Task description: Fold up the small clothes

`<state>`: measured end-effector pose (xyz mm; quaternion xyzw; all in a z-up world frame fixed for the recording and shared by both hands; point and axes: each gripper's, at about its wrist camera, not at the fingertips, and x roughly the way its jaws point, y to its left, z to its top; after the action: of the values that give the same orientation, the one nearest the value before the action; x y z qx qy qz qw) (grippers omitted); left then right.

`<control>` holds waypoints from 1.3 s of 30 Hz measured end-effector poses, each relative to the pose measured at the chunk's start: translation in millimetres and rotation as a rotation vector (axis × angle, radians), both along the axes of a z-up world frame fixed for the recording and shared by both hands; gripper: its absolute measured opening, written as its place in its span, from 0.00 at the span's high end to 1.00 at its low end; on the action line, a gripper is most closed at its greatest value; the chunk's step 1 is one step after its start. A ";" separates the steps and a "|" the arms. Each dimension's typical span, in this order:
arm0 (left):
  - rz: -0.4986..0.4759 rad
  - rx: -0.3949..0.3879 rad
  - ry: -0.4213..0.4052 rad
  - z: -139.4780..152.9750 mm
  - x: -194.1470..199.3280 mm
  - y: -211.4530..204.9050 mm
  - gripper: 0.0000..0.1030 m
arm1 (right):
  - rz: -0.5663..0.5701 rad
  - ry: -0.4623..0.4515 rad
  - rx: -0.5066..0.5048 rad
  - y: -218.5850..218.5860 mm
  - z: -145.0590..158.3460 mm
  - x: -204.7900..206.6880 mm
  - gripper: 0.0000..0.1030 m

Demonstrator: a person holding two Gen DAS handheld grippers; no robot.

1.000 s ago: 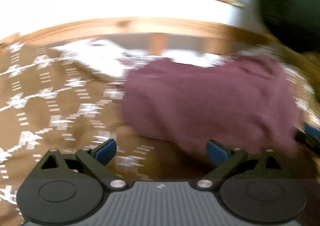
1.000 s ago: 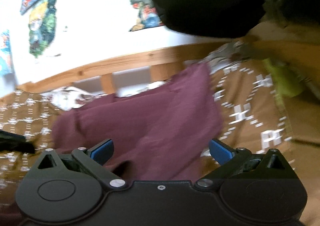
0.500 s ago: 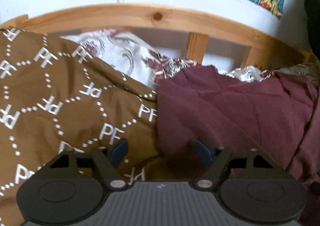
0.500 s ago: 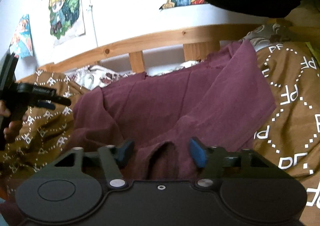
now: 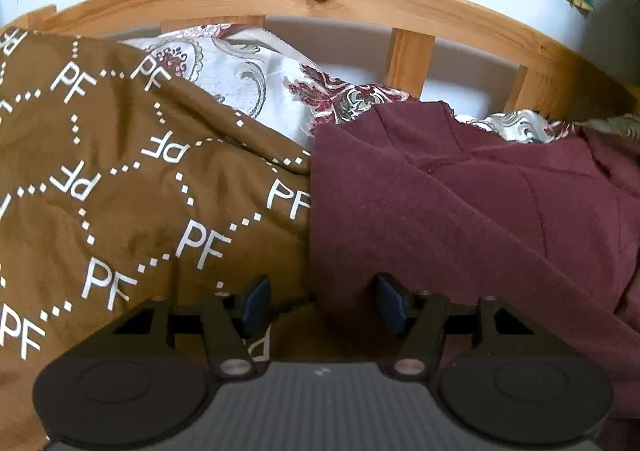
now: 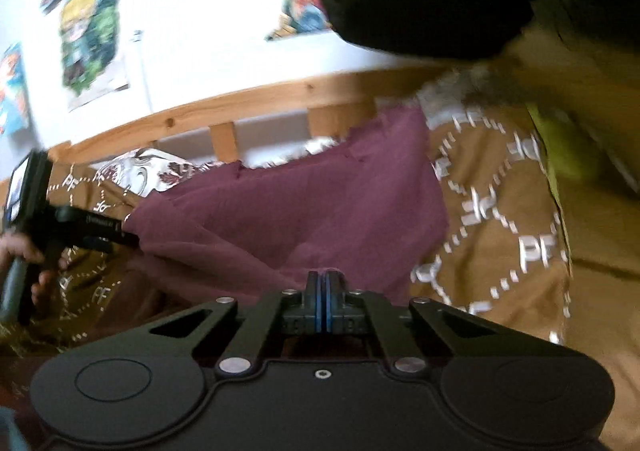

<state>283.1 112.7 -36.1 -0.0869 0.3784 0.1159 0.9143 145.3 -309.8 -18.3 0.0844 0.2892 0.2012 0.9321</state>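
Garment (image 5: 460, 211), maroon, lies on the blanket (image 5: 120, 171) ahead of both grippers: right gripper (image 6: 323, 299) has just clamped its near edge, left gripper (image 5: 318, 305) is closing astride the left corner, so lifting can begin.

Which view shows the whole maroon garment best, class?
The right wrist view: the maroon garment spreads across the brown blanket with both side edges visible. The left wrist view shows only the garment's left edge, running off the frame on the right.
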 end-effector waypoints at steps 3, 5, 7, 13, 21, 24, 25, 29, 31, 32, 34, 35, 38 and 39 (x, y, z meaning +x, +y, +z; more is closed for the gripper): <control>0.010 0.018 -0.002 2.2 -1.3 -2.2 0.28 | -0.014 0.102 0.057 -7.4 -13.2 8.8 0.99; 0.004 0.022 -0.018 4.7 -4.0 -2.7 0.24 | -0.032 0.125 0.067 -10.5 -15.9 10.8 0.84; -0.008 0.029 -0.047 7.4 -6.9 -3.1 0.23 | -0.051 0.108 0.078 -14.5 -14.5 9.6 0.74; -0.054 -0.043 -0.044 3.6 -5.1 0.3 0.49 | -0.038 0.061 0.098 -14.8 -17.2 12.2 0.50; 0.007 0.032 -0.042 20.4 -12.2 -15.0 0.96 | -0.008 0.078 0.033 3.8 -27.4 14.4 0.91; 0.010 0.128 -0.050 28.7 -11.9 -24.8 0.96 | -0.023 0.073 0.025 3.3 -22.3 13.3 1.00; 0.005 0.129 -0.033 27.2 -8.6 -24.7 0.96 | -0.028 0.070 0.016 3.1 -21.2 13.7 1.00; 0.013 0.058 0.011 16.6 -3.6 -17.8 0.88 | -0.036 0.122 0.040 -2.4 -27.9 18.0 1.00; 0.031 0.050 0.026 13.4 -6.0 -17.2 0.76 | -0.036 0.119 0.041 -3.2 -28.1 16.7 1.00; 0.029 0.042 0.029 12.7 -7.6 -17.4 0.57 | -0.036 0.105 0.038 -2.6 -26.8 15.5 0.95; 0.029 0.052 0.006 14.5 -14.9 -21.0 0.30 | -0.041 0.072 0.041 -2.1 -24.7 12.9 0.81; 0.031 0.075 -0.025 17.7 -20.5 -24.8 0.27 | -0.042 0.054 0.040 -1.6 -24.1 11.7 0.74; -0.032 0.136 -0.089 27.9 -28.5 -37.1 0.20 | -0.049 0.000 0.021 1.7 -24.4 9.0 0.60; -0.066 0.162 -0.118 31.0 -30.2 -43.9 0.19 | -0.043 -0.019 0.019 3.0 -24.8 8.5 0.55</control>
<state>252.9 68.8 -5.1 -0.0066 0.3160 0.1106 0.9423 153.7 -306.8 -43.1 0.0976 0.2766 0.1847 0.9380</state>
